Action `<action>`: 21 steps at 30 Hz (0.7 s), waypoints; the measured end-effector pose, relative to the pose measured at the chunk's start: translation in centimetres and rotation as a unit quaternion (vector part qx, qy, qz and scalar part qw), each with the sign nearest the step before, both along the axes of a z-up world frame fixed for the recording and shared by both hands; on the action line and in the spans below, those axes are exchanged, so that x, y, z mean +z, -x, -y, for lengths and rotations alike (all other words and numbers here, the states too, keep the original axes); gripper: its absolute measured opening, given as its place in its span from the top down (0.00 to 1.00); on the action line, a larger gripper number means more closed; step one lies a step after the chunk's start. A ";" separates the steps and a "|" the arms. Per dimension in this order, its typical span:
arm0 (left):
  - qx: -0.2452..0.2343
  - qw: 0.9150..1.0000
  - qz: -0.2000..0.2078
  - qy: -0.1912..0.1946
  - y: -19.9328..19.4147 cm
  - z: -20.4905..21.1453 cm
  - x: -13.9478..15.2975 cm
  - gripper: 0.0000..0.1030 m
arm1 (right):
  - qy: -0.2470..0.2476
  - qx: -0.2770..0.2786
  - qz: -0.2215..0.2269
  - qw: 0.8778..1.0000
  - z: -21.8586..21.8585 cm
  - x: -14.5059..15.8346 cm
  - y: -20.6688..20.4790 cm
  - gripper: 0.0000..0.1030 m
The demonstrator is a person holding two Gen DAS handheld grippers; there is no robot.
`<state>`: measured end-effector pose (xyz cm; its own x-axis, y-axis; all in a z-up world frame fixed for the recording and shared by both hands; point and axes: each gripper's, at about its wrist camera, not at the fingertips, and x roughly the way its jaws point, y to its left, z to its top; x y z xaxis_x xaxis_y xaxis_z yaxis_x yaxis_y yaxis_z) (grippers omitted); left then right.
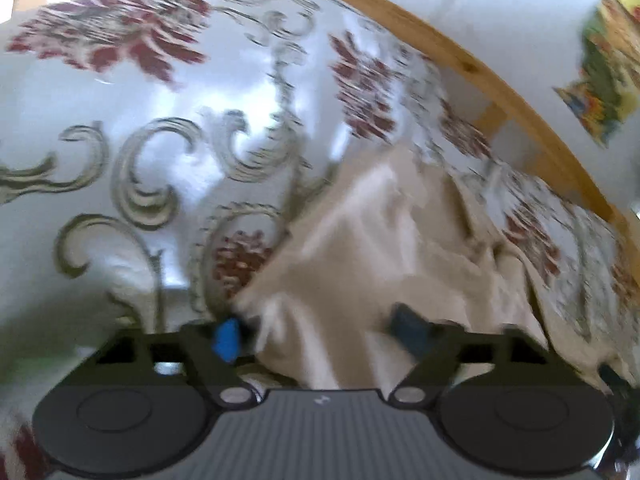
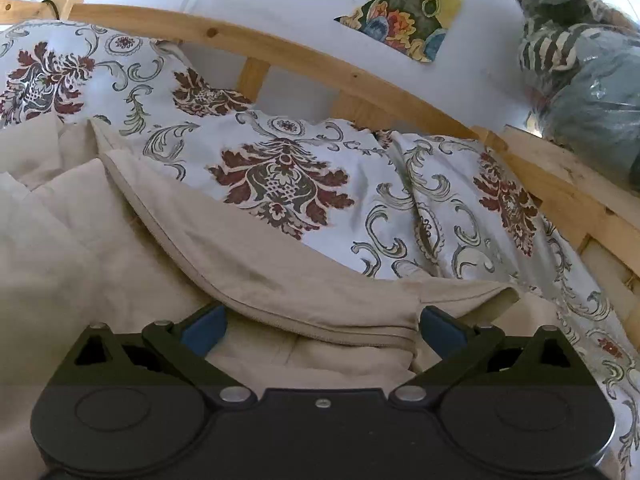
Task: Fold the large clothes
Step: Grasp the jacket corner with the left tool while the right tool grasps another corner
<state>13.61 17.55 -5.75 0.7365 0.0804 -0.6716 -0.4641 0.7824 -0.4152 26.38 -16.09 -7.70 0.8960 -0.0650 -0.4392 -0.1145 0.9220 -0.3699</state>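
Observation:
A large beige garment point(image 2: 100, 248) lies crumpled on a bed with a floral white cover point(image 2: 280, 160). In the right wrist view a folded, hemmed edge of the garment point(image 2: 320, 312) lies between the spread blue pads. My right gripper point(image 2: 322, 326) is open around this edge. In the left wrist view, which is blurred by motion, the beige garment point(image 1: 360, 240) bunches between the blue pads. My left gripper point(image 1: 320, 336) is open with cloth between its fingers.
A curved wooden bed frame point(image 2: 280, 48) runs behind the bed along a white wall; it also shows in the left wrist view point(image 1: 460, 60). A colourful floral cloth point(image 2: 404, 8) hangs on the wall. Bagged bundles of fabric point(image 2: 580, 60) sit at the right.

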 end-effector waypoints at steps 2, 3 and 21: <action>-0.006 1.000 0.005 -0.006 0.0 0.4 0.3 0.61 | -0.001 0.000 0.000 1.000 -0.1 0.0 0.1 0.01; -0.013 1.000 0.008 -0.012 0.0 0.6 0.6 0.69 | -0.001 0.000 0.001 1.000 -0.1 0.0 0.0 0.01; -0.276 0.930 0.204 -0.130 -0.8 15.0 13.2 0.96 | -0.137 0.020 0.005 0.990 5.4 5.2 2.6 0.01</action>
<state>14.40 2.57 7.50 0.9031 -0.2662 -0.3370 0.1942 0.9530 -0.2324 23.82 -21.49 -2.52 0.9001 0.0909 -0.4262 -0.1503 0.9828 -0.1077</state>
